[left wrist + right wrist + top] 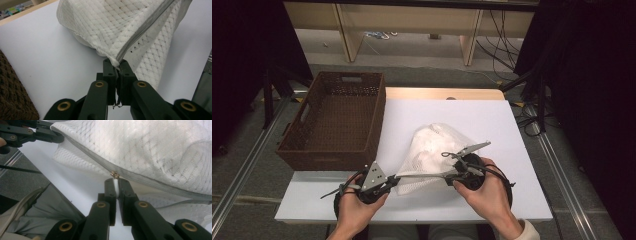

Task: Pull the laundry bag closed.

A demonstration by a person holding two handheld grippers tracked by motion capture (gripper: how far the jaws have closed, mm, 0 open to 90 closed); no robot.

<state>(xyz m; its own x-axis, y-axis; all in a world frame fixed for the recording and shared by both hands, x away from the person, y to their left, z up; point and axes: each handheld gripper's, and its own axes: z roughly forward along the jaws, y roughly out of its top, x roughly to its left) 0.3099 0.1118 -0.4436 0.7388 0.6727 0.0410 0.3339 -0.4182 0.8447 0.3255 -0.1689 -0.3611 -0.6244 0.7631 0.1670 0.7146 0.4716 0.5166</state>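
High view showed a white mesh laundry bag [432, 150] lying near the middle of the white surface [492, 120], with a brown wicker basket [334, 120] standing just beside it at the left edge. The person's two hands came in from the bottom, each with a gripper, and the near edge of the bag was stretched between them. The left gripper [394, 179] met the bag's near left corner; the right gripper [451, 172] met the near edge farther right.

Left gripper view showed the fingers [110, 72] clenched together on the corner of the bag [120, 27], right where the grey zipper [142, 27] ended. The mesh rose up and away from the fingertips, lifted slightly off the surface [50, 62], and a corner of the basket [12, 95] sat at the lower left.

Right gripper view showed the fingers [111, 187] clenched on a small white pull tab [116, 184] hanging from the brass zipper slider [114, 174]. The slider sat just above the fingertips, on the zipper [150, 182] that ran slantwise across the bag [150, 150]. The zipper looked closed on both sides of the slider. At the upper left, the left gripper [58, 136] held the far corner of the bag.
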